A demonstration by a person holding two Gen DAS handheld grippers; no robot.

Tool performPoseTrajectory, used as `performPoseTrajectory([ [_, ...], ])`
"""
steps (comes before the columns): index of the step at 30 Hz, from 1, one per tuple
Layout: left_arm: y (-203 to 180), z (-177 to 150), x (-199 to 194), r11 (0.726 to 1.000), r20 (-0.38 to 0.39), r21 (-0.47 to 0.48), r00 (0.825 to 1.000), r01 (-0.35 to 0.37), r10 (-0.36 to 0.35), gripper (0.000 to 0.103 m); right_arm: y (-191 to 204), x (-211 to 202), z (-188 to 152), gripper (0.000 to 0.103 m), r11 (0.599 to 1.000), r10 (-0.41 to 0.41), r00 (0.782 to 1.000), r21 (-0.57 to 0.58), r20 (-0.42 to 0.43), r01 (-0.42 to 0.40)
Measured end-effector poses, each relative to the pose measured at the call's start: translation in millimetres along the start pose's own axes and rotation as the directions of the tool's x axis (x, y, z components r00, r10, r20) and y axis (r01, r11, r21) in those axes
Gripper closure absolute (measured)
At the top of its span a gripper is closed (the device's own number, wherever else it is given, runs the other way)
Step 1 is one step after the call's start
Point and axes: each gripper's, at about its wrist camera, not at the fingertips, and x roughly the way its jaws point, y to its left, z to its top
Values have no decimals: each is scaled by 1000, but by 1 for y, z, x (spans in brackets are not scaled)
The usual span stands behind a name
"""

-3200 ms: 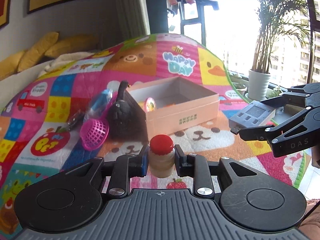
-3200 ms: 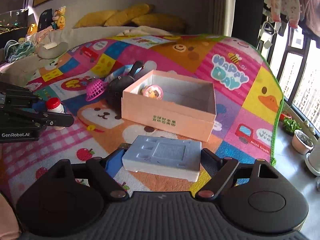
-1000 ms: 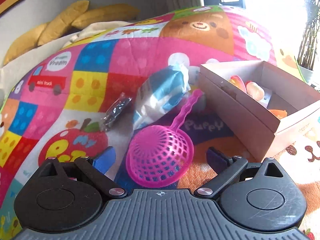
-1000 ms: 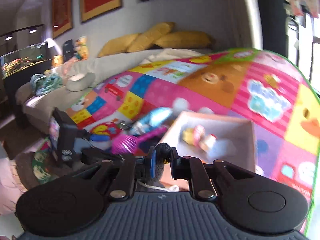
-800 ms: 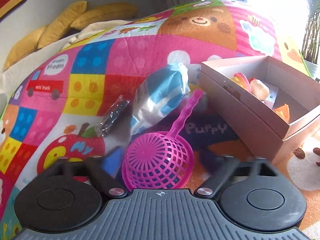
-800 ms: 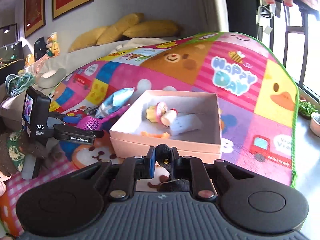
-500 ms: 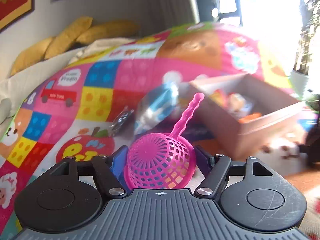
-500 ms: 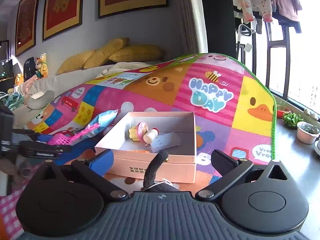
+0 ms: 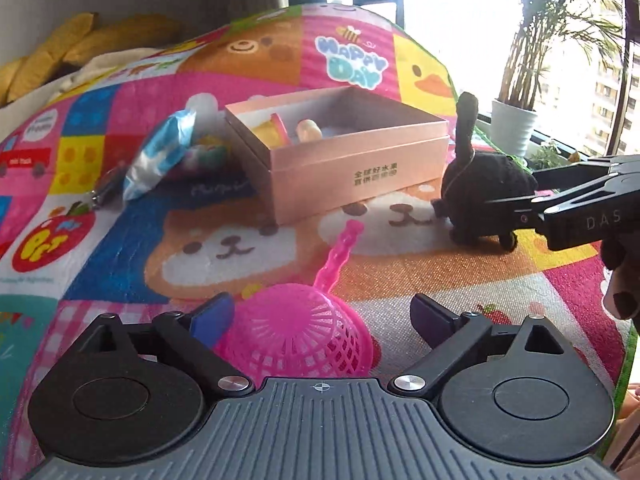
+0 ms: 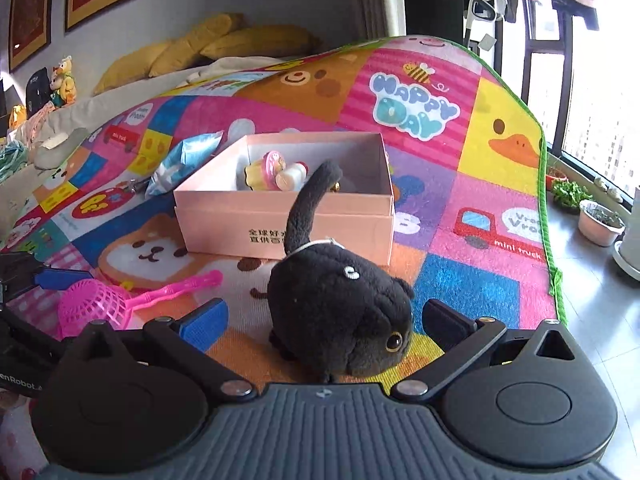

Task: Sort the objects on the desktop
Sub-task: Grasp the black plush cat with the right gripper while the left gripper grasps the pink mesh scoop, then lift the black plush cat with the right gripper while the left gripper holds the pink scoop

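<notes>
We see the pink plastic mesh scoop [image 9: 298, 336] between our left hand-held gripper [image 9: 320, 316]'s opening jaws, unpinched, handle pointing ahead toward the pink cardboard box [image 9: 352, 168]; our right hand-held gripper [image 10: 324, 320] straddles the black plush cat [image 10: 340, 316], spread wide.

Mat [image 10: 500, 216]: "HAPPY DAY", "mini truck"; tool [image 9: 480, 216]: "DAS".

Right wrist view: right gripper [image 10: 324, 322] jaws wide apart, black plush cat [image 10: 340, 316] standing on the play mat [image 10: 460, 208] between them, pads clear of it.
Cat's tail points up in front of the pink box [image 10: 280, 220], which holds small toys. Pink strainer [image 10: 120, 300] lies on the mat at left, beside the left gripper [image 10: 24, 280]. Blue packet [image 10: 182, 162] left of the box.
</notes>
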Motion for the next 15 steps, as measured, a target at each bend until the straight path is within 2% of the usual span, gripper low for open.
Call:
performPoseTrajectory([
  [6,4,-1,8,998,-73,-50,997,-33,29,0,-13,19,-16,0,990,34,991,139,-128,-16],
  [10,3,-2,9,998,-86,-47,995,-52,48,0,-14,20,-15,0,986,34,992,168,-123,-13],
  [15,6,-2,11,996,-86,-69,995,-51,45,0,-3,24,-14,0,995,-11,988,101,-156,27],
])
